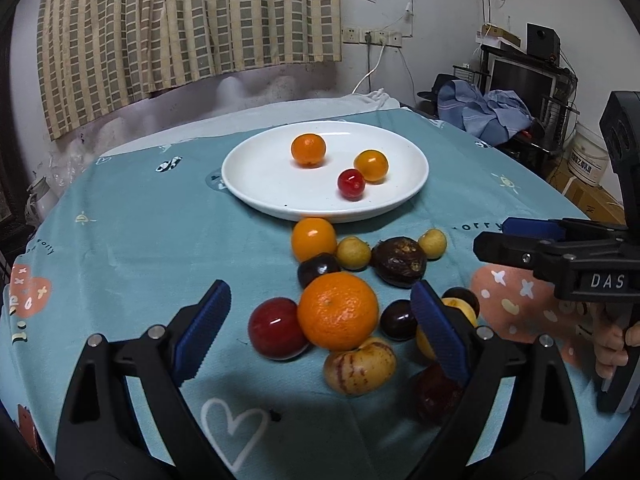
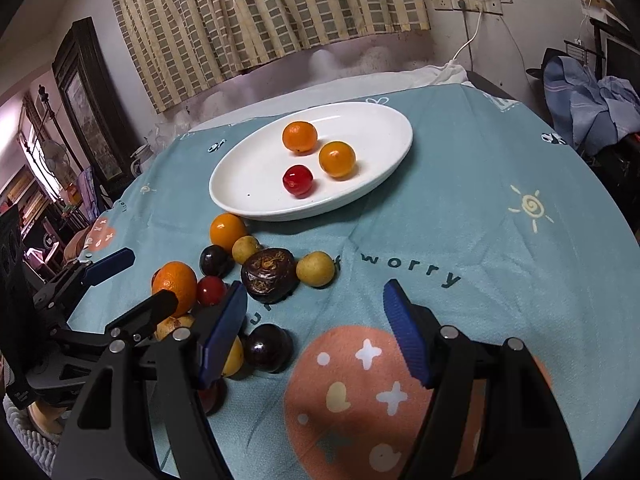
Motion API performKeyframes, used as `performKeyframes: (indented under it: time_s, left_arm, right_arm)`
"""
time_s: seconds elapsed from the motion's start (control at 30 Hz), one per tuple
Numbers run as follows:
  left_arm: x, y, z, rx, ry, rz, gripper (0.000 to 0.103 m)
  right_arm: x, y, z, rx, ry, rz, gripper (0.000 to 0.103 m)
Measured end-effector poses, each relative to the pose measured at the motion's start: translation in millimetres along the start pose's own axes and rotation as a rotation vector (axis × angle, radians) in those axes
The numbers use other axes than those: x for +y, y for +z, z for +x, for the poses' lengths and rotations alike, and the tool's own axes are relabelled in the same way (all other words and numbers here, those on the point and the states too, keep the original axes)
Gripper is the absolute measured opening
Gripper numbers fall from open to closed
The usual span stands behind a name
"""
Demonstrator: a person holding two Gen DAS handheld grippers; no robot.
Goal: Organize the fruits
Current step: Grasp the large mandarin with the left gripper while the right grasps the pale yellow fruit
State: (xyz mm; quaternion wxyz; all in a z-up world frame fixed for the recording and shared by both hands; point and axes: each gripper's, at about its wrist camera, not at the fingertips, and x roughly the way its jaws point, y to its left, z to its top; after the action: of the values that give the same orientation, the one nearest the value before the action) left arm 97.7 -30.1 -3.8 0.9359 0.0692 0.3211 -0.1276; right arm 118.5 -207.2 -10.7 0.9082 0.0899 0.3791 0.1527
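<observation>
A white plate (image 1: 256, 184) (image 2: 240, 196) holds two small oranges (image 1: 308, 149) (image 2: 337, 159) and a red cherry tomato (image 1: 351, 184) (image 2: 297, 180). In front of it lies a pile of loose fruit: a large orange (image 1: 338, 311) (image 2: 175, 287), a red plum (image 1: 276, 328), a striped yellow fruit (image 1: 359, 366), dark plums (image 2: 266, 348) and a brown passion fruit (image 1: 399, 261) (image 2: 267, 275). My left gripper (image 1: 320, 320) is open, its fingers on either side of the large orange and red plum. My right gripper (image 2: 316, 328) is open and empty over the cloth, right of the pile; it also shows in the left wrist view (image 1: 516, 240).
The round table wears a teal patterned cloth (image 1: 140, 240) (image 2: 480, 220). A checked curtain (image 1: 180, 20) hangs behind. Clothes and shelves (image 1: 488, 108) stand at the right, a dark cabinet (image 2: 88, 100) at the left.
</observation>
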Motion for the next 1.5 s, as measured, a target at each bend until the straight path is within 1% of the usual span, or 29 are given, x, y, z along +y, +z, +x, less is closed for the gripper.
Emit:
performKeyframes:
  time_s: [0.07,0.13,0.17,0.23,0.33,0.4,0.53,0.6,0.67,0.77,0.8,0.9,0.97,1.03,1.07,1.1,1.2,1.27,1.33,1.5]
  left_arm:
    - [-2,2,5,0.013,-0.017,0.004,0.093]
    - [-3,1,11,0.037,-0.036,0.008,0.087]
    - [-4,0,15,0.055,-0.049,0.010,0.082]
    - [-7,0,18,0.054,-0.028,0.036,0.078]
    - [-5,1,19,0.048,-0.034,0.035,0.068]
    - [-2,2,20,0.045,-0.037,0.029,0.059]
    - [1,2,17,0.037,-0.057,0.015,0.055]
    - [2,1,15,0.037,-0.075,0.010,0.043]
    - [7,1,14,0.037,-0.067,-0.005,0.043]
    - [15,1,14,0.043,-0.082,-0.044,0.044]
    - [15,1,15,0.049,-0.085,-0.042,0.046]
    - [7,-1,17,0.050,-0.070,0.001,0.047]
    - [-1,-3,19,0.054,-0.060,0.042,0.047]
    - [-5,-4,20,0.055,-0.042,0.070,0.046]
    - [-6,-4,20,0.054,-0.041,0.072,0.046]
    - [-4,-4,19,0.057,-0.054,0.066,0.045]
    - [-2,-5,17,0.063,-0.079,0.055,0.045]
    - [-3,-8,15,0.076,-0.094,0.077,0.045]
    - [-4,-14,19,0.120,-0.101,0.079,0.049]
    - [6,-16,25,0.142,-0.152,0.017,0.051]
  right_arm:
    - [0,0,0,0.001,-0.002,0.001,0.071]
    - [-1,1,0,0.003,-0.006,0.001,0.071]
    - [-1,1,0,0.004,-0.007,0.000,0.071]
    - [0,1,0,0.002,-0.004,-0.002,0.071]
    - [-1,1,-1,-0.003,-0.005,-0.006,0.071]
    - [-1,0,0,-0.001,-0.005,-0.005,0.071]
    - [0,0,-1,0.002,-0.004,-0.011,0.071]
    - [3,-1,-2,0.003,0.009,-0.022,0.071]
    - [8,-2,-3,0.003,0.036,-0.047,0.071]
    - [24,-7,-2,0.026,0.067,-0.125,0.071]
    - [30,-10,0,0.040,0.072,-0.157,0.071]
    - [45,-19,5,0.064,0.072,-0.239,0.071]
    - [52,-23,8,0.069,0.071,-0.280,0.066]
    - [59,-28,11,0.069,0.081,-0.321,0.054]
    - [61,-29,11,0.056,0.077,-0.336,0.051]
    - [63,-29,11,0.049,0.082,-0.353,0.047]
    - [66,-30,12,0.053,0.098,-0.367,0.039]
    - [64,-29,13,0.059,0.111,-0.358,0.039]
    - [65,-29,13,0.063,0.123,-0.355,0.039]
    - [63,-29,15,0.075,0.149,-0.331,0.038]
